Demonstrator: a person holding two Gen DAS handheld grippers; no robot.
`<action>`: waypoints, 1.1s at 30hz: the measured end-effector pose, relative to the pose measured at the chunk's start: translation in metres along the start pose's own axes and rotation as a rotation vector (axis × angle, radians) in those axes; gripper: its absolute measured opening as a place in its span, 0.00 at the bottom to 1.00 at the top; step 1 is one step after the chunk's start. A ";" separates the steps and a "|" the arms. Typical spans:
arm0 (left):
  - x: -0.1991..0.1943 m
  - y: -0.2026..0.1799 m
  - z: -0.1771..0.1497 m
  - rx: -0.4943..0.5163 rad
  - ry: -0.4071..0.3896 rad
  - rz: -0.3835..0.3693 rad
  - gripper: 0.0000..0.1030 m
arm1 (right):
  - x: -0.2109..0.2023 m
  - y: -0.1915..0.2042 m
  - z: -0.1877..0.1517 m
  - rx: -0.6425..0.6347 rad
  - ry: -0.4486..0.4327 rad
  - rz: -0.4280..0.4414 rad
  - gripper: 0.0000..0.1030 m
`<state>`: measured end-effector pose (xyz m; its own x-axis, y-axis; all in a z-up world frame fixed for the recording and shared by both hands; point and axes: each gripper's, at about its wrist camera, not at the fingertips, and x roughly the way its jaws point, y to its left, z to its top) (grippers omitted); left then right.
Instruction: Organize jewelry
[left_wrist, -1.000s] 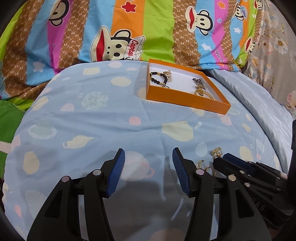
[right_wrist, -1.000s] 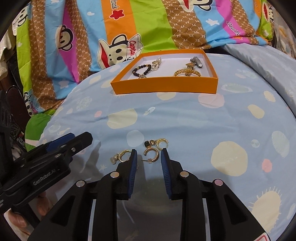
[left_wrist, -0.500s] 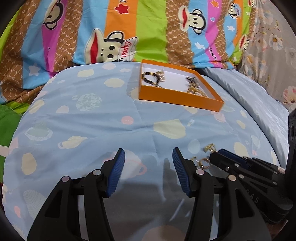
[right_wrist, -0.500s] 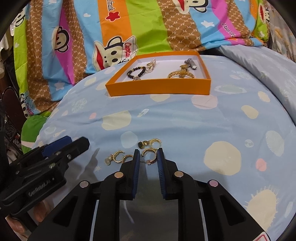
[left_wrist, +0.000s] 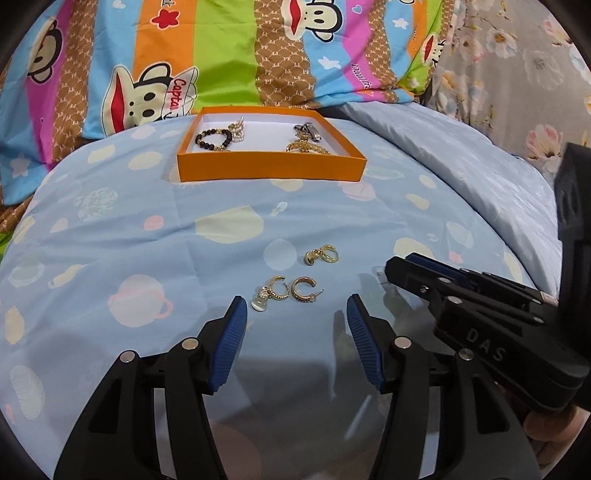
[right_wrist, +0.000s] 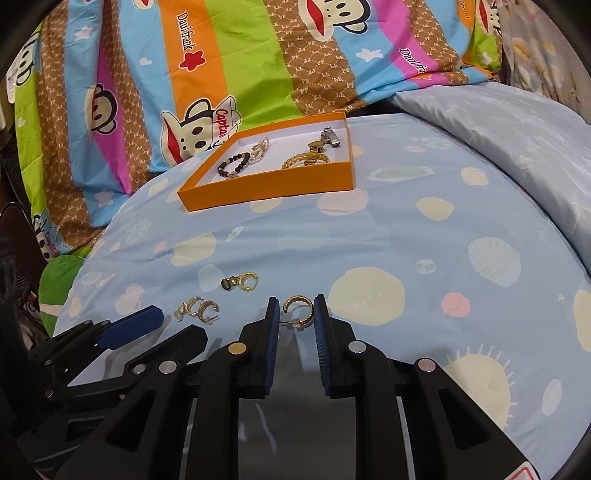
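On the bed (left_wrist: 110, 236): left gripper (left_wrist: 293, 314), jaws spread wide, empty; three gold earrings (left_wrist: 291, 288) just ahead; right gripper (right_wrist: 294, 308), jaws clamping a gold hoop earring (right_wrist: 300, 309). Farther back, orange box (right_wrist: 269, 184) containing bracelets.

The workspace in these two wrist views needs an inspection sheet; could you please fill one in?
Surface: light blue planet-print bedsheet.
Job's things: shallow orange cardboard box holding a dark beaded bracelet, a gold chain bracelet and a silver clip; three gold hoop earrings lie loose on the sheet; a fourth gold hoop earring sits between the right gripper's pads.
Clutter: nothing seen.
Grippers: left gripper open, empty; right gripper closed on the fourth earring.
Cables: nothing seen.
Surroundings: striped monkey-cartoon quilt, floral grey fabric.
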<state>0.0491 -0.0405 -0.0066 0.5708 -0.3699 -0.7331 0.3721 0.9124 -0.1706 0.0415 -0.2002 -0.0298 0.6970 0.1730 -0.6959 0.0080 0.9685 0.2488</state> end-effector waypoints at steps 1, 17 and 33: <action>0.001 0.000 0.000 -0.008 0.005 0.003 0.52 | -0.001 -0.001 0.000 0.002 -0.003 -0.001 0.17; -0.002 -0.004 -0.002 -0.073 0.013 0.066 0.48 | -0.001 -0.013 0.000 0.051 -0.004 0.029 0.17; 0.019 -0.014 0.007 -0.041 0.034 0.091 0.47 | -0.005 -0.020 0.000 0.082 -0.025 0.035 0.18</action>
<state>0.0600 -0.0615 -0.0130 0.5756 -0.2795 -0.7685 0.2891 0.9486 -0.1285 0.0380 -0.2201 -0.0311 0.7155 0.2008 -0.6691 0.0415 0.9439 0.3277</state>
